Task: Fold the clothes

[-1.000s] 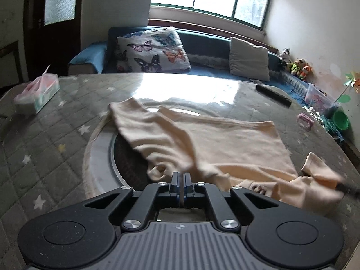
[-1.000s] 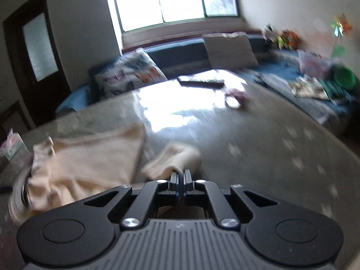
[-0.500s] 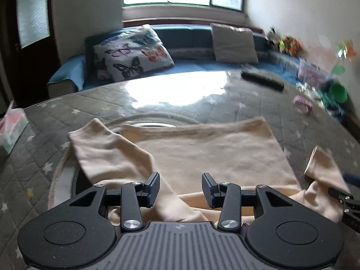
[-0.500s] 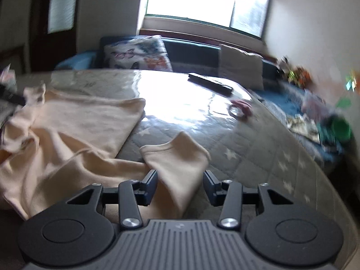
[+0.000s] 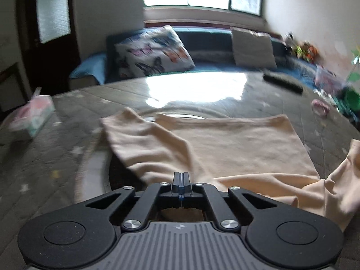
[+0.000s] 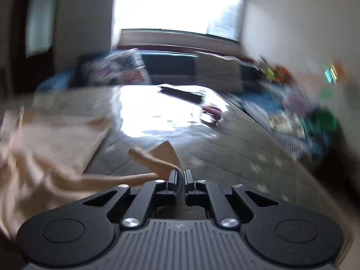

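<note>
A peach shirt (image 5: 236, 144) lies spread on the round worktop (image 5: 67, 117), with its body flat in the middle and one sleeve pointing out to about 10 o'clock. The near edge is bunched up and wrinkly.

The left hand-held gripper (image 5: 180, 180) sits low at the near edge of the shirt, at 6 o'clock. Its two fingers are pressed together. It looks like they have a bit of the cloth pinched, but the tips hide the spot, so I can't be sure.

The right hand-held gripper (image 6: 179, 176) is clamped on the other sleeve (image 6: 157, 157). You can see a thin strip of peach cloth running between its fingers, and the sleeve end sticks up in a little point just past them. This picture is blurry, like the gripper is moving fast.

What could go wrong? The right grip is only on a thin edge of cloth. A quick tug could pull the sleeve right out. If the left one has nothing in it, that side will stay down when the hands lift, and the shirt will twist instead of folding flat. The bumpy near edge could also get folded in and make a lumpy fold.

A tissue box (image 5: 31, 117) sits at 9 o'clock and a dark remote (image 5: 282, 81) at 2 o'clock, both well apart from the shirt.
</note>
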`<state>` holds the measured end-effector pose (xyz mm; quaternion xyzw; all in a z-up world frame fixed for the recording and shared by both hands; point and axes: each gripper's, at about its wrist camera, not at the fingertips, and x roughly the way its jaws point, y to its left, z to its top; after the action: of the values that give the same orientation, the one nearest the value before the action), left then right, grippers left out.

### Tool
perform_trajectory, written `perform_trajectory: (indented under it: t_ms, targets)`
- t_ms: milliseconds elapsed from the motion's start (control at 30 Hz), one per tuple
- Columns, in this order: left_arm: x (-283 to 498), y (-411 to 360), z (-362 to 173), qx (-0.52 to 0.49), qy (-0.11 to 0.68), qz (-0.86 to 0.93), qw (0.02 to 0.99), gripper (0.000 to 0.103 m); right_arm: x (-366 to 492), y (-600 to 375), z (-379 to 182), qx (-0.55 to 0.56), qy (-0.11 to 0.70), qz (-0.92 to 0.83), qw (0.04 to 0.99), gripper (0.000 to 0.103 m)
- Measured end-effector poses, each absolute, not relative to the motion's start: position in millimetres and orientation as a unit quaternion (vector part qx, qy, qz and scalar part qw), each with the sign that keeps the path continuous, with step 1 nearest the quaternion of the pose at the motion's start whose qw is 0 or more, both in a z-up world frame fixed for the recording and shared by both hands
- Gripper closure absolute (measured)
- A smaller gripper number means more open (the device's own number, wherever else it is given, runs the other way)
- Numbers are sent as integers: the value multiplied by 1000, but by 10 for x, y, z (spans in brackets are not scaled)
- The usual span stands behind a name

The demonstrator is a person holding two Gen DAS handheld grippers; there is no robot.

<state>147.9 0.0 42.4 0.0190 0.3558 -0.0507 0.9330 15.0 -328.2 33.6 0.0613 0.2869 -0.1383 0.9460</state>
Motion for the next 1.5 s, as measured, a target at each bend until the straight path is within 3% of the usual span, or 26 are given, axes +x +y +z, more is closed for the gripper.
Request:
perform_trajectory:
  t_ms: [200, 333, 367, 467, 500, 533, 567, 767, 833, 900, 1233, 1500]
  targets:
    - [1154, 287, 498, -8, 354, -44, 934, 103, -65, -3796, 168, 176, 305, -183, 918, 93]
    - [1202, 198, 523, -4, 355, -63, 933, 100, -140, -3682, 163, 141, 302, -182, 925, 90]
    - [1232, 144, 527, -1, 354, -68, 933, 98, -134, -3613, 184, 132, 300, -174, 929, 85]
    - [1368, -3, 530, 3, 353, -83, 932, 86, -37, -3417, 252, 107, 297, -143, 938, 69]
    - [1424, -42, 519, -1, 356, -89, 930, 73, -15, -3363, 264, 101, 297, -137, 940, 66]
    - [1494, -84, 500, -5, 360, -90, 929, 66, 19, -3328, 256, 96, 300, -132, 940, 65]
    - [1561, -124, 473, -5, 364, -92, 927, 66, 52, -3301, 243, 93, 305, -128, 939, 63]
    - [1844, -281, 291, 11, 391, -101, 915, 69, 125, -3212, 101, 85, 331, -110, 933, 58]
    - [1877, -242, 231, 2, 400, -101, 911, 97, 140, -3192, 73, 78, 332, -109, 934, 55]
    - [1843, -169, 217, -12, 401, -99, 911, 101, 124, -3173, 78, 67, 333, -107, 934, 54]
    - [1017, 431, 531, -57, 342, -58, 936, 102, 124, -3189, 76, 52, 338, -104, 934, 47]
    - [373, 907, 253, -88, 385, -7, 919, 102, 139, -3213, 79, 40, 343, -98, 933, 44]
